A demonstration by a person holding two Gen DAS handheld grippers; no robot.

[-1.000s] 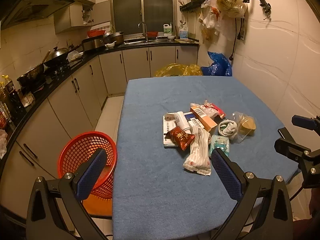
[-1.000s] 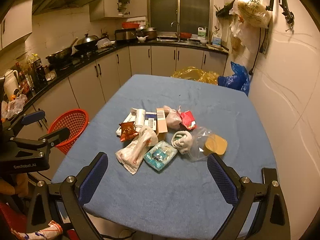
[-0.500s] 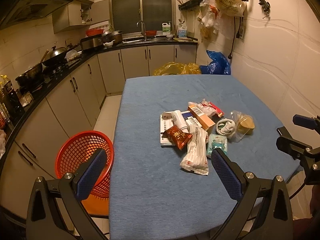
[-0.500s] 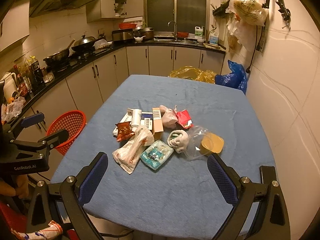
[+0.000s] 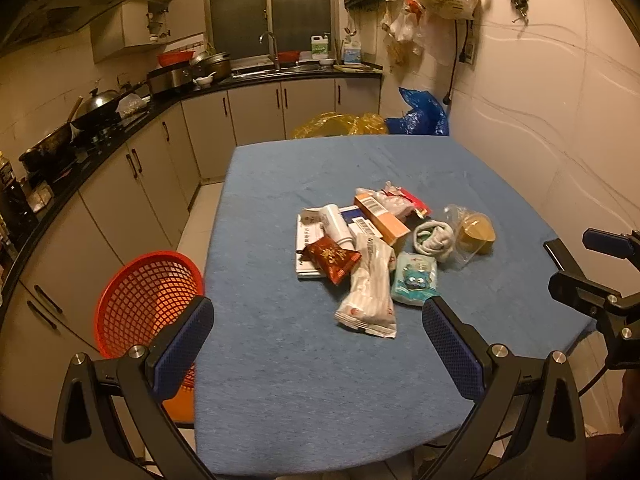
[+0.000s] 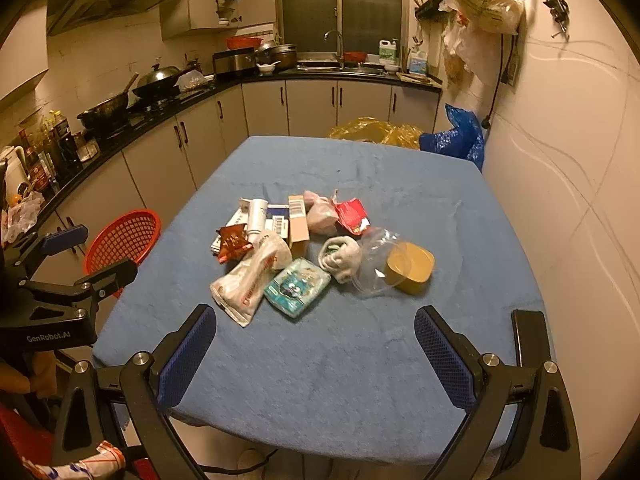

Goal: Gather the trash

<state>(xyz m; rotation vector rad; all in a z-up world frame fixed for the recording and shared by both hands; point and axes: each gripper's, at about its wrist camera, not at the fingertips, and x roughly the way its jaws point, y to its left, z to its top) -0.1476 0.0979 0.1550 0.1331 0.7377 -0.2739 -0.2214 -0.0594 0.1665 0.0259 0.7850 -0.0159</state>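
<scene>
The bench (image 5: 304,380) has a blue cloth on it, and a pile of trash sits near the middle. In the pile there is a long white wrapper (image 5: 370,292), a dark red snack bag (image 5: 333,258), a teal packet (image 5: 414,278), an orange box (image 5: 382,222), a white tube (image 5: 338,226), a rolled-up white sock (image 5: 434,238) and a clear bag with a yellow cup (image 5: 476,232) inside. The white wrapper lies closest to the near edge, with the teal packet touching it on the right.

A red basket (image 5: 148,300) stands on the floor just beside the left edge of the bench.

The left hand-held gripper (image 5: 318,338) hangs over the near part of the bench. Its two blue pads are wide apart and hold nothing. The right hand-held gripper (image 6: 316,346) is also above the near edge, pads wide apart and holding nothing. Both are well apart from the trash pile
</scene>
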